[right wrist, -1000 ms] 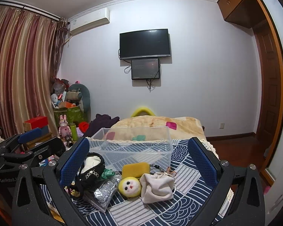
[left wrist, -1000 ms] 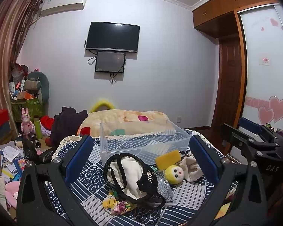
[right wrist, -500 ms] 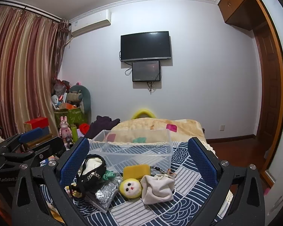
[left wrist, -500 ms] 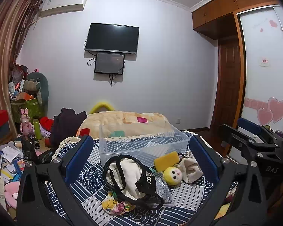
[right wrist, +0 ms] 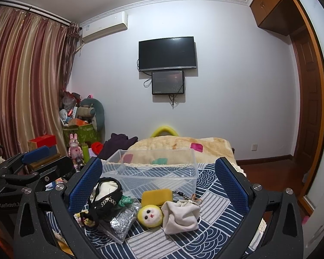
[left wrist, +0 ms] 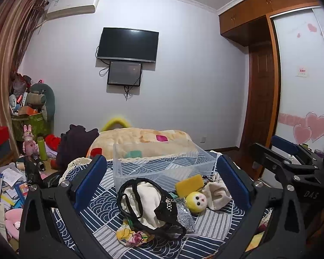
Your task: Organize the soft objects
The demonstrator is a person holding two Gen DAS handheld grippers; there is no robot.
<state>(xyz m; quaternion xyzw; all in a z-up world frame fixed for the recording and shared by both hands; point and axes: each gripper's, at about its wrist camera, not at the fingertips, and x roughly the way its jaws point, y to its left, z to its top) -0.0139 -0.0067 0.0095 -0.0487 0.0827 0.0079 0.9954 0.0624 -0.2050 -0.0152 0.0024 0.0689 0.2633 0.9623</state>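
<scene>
Left to right on the patterned blue-and-white bed cover [right wrist: 207, 196]: black lace-trimmed cream garment [left wrist: 148, 202], silver sequin pouch [right wrist: 121, 221], yellow rectangular foam sponge [right wrist: 156, 196], round yellow plush doll head [right wrist: 150, 214], cream drawstring cloth bag [right wrist: 180, 214]. All bunched close, some touching, just in front of the clear plastic storage bin [right wrist: 153, 168], which holds nothing.

Left tool [left wrist: 162, 181]: released, fingers wide apart, held above the garment, empty. Right tool [right wrist: 157, 181]: released, wide apart, above the doll head and bag, empty.

Likely faults: garment straps snagging the neighbouring pouch and dragging it along; round doll head rolling from a shallow pinch; bag cord catching on the sponge.

Sponge long axis runs left-right, parallel to the bin front wall; doll face points toward the tools.
</scene>
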